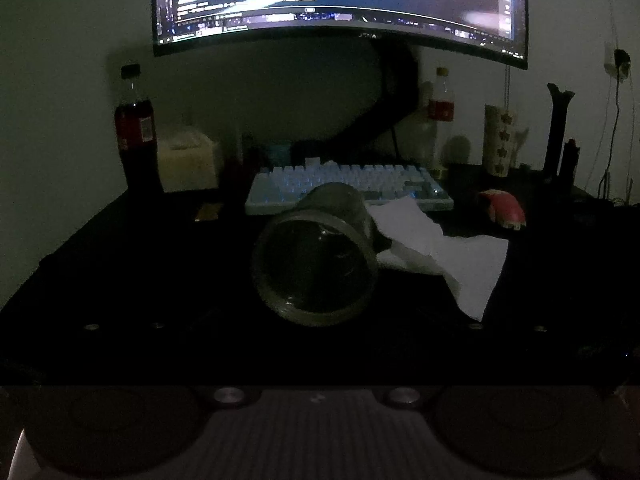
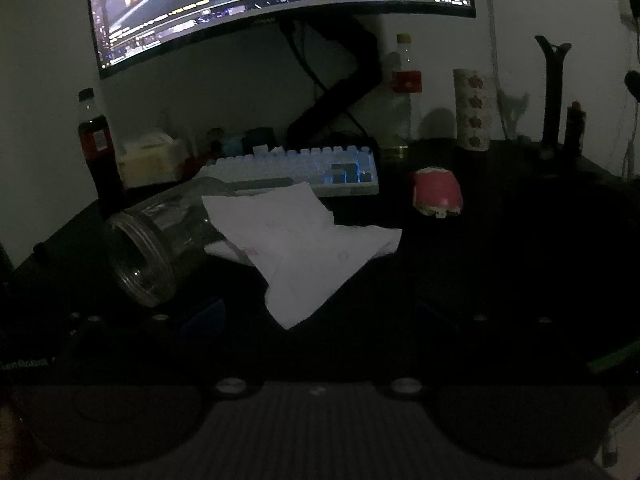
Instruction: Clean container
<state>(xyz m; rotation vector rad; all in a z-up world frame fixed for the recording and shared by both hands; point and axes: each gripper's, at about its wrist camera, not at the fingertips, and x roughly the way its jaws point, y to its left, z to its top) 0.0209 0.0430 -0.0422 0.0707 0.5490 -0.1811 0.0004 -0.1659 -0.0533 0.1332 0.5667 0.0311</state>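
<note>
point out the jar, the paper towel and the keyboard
jar (image 1: 316,256), left wrist view, on its open mouth
paper towel (image 2: 304,248), right wrist view, on the middle of the sheet
keyboard (image 2: 304,168), right wrist view, on the pale keys

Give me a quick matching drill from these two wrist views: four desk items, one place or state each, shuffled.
Items:
1. jar
2. tissue
3. keyboard
4. cola bottle

Descriptions:
A. upright at the desk's left edge
B. on its side, open mouth toward the camera
C. backlit, under the monitor
D. crumpled flat, right of the jar

Pairs: 1-B, 2-D, 3-C, 4-A
</note>
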